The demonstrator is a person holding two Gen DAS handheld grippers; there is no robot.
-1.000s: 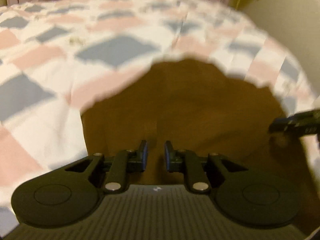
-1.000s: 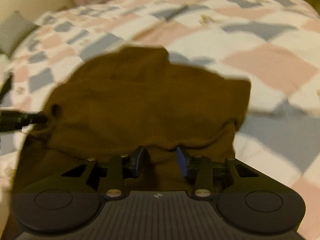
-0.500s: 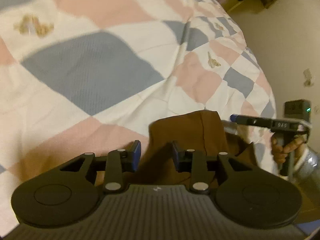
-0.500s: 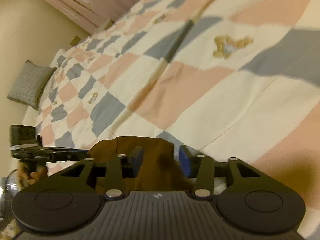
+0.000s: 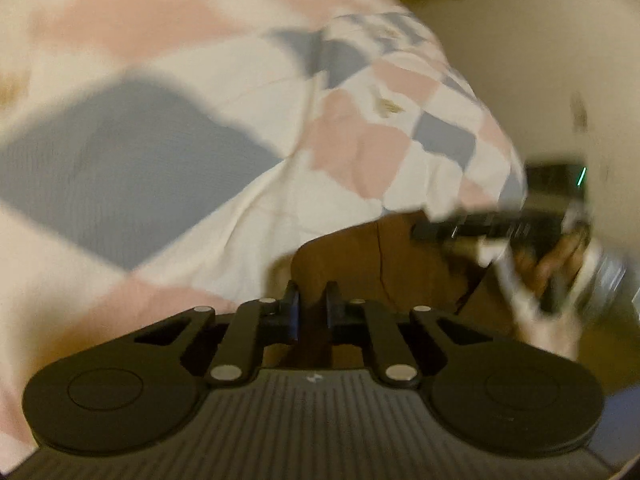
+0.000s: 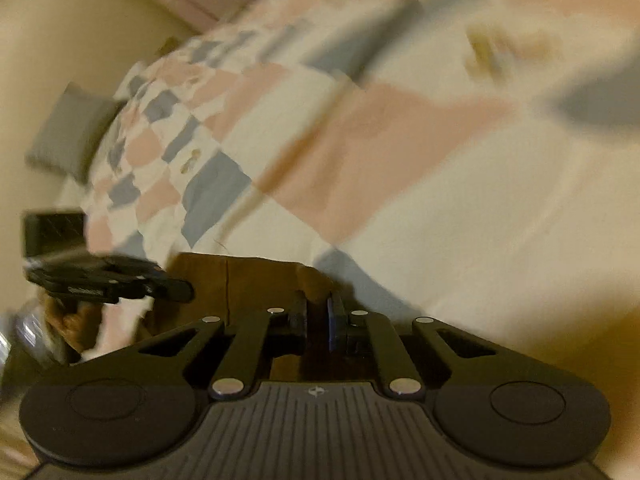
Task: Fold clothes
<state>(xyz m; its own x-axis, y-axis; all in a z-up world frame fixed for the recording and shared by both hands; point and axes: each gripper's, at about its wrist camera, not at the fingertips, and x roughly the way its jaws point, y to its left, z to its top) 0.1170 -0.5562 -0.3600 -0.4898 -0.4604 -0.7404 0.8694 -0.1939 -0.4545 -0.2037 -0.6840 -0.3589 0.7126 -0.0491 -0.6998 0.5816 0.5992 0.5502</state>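
A brown garment point(image 5: 360, 256) lies at the near edge of the patchwork bed; only a small bunched part of it shows. My left gripper point(image 5: 313, 306) has its jaws drawn close together with brown cloth pinched between them. In the right wrist view the same garment point(image 6: 248, 276) shows a seam line, and my right gripper point(image 6: 318, 314) is likewise shut on a fold of it. Each gripper appears in the other's view: the right gripper point(image 5: 480, 228) held by a hand point(image 5: 552, 264), and the left gripper point(image 6: 112, 280) at the far left. Both views are motion-blurred.
The bed's quilt point(image 5: 200, 200) of pink, grey-blue and cream patches fills most of both views. A grey pillow point(image 6: 68, 132) sits at its far left corner. A beige wall point(image 5: 540, 60) runs close along the bed's right side.
A second ago the garment spread wide before both grippers; now only a small part shows. Both pairs of jaws have narrowed onto the cloth, and the two grippers have come closer together.
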